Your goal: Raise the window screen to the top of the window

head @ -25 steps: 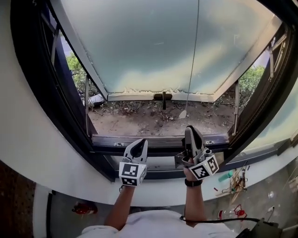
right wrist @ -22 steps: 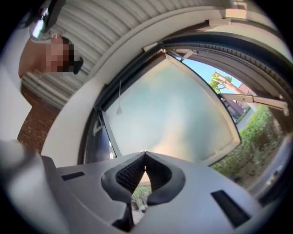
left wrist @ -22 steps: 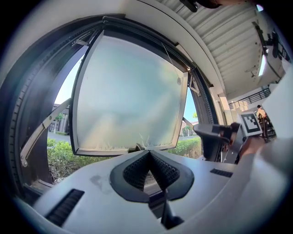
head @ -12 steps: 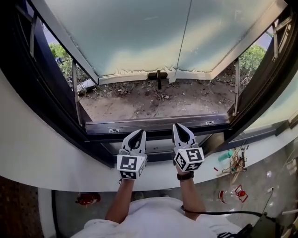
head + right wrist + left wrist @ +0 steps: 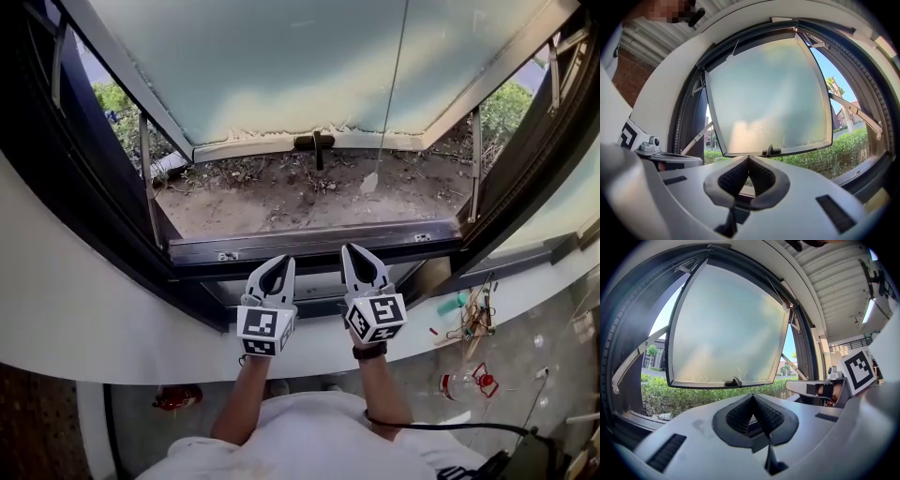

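1. Outside the open window frame [image 5: 309, 246], bare dirt [image 5: 281, 202] lay under the pushed-out frosted pane [image 5: 281, 66]. No screen crossed the gap; only its thin cord [image 5: 398, 84] dangled.
2. The left claw [image 5: 279, 264] and right claw [image 5: 356, 255] sat pinched together, empty, below the sill.
3. The raising looked finished, the screen likely rolled up out of sight; next called for checking the top.
4. A second earlier, the right claw had been higher and tilted; it had dropped beside the left.

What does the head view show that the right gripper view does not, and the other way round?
Only the head view shows the person's white shirt, both forearms and the grey floor. Only the right gripper view shows the ribbed grey ceiling and a distant brown building. Both show the frosted glass window pane swung outward, its dark handle and the shut right tongs.
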The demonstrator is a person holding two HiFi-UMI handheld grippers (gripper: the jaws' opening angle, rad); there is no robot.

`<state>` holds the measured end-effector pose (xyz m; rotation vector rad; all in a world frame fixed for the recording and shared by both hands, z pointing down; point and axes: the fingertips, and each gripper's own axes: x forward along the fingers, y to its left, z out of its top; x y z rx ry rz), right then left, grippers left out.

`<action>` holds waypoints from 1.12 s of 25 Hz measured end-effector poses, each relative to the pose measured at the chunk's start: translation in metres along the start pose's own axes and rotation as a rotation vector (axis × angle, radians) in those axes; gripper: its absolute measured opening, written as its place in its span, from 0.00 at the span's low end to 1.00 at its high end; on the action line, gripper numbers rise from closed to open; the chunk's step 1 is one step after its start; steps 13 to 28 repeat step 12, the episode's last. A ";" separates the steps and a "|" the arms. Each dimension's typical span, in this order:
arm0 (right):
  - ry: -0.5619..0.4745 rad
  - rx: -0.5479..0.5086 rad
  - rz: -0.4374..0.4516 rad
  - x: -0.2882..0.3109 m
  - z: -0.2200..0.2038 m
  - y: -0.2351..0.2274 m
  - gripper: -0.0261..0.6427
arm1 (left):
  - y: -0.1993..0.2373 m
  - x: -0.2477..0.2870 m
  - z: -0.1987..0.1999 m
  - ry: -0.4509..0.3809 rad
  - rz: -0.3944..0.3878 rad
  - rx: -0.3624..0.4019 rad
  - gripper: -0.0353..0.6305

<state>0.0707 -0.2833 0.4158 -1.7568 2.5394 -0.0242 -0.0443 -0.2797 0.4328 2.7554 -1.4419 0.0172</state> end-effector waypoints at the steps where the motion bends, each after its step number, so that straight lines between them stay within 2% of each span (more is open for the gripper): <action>1: 0.000 0.000 -0.002 0.000 0.000 0.001 0.04 | 0.000 0.000 0.000 0.000 -0.003 0.000 0.06; 28: -0.001 -0.029 0.017 0.006 0.003 0.013 0.04 | 0.005 0.000 0.006 -0.020 -0.013 -0.004 0.06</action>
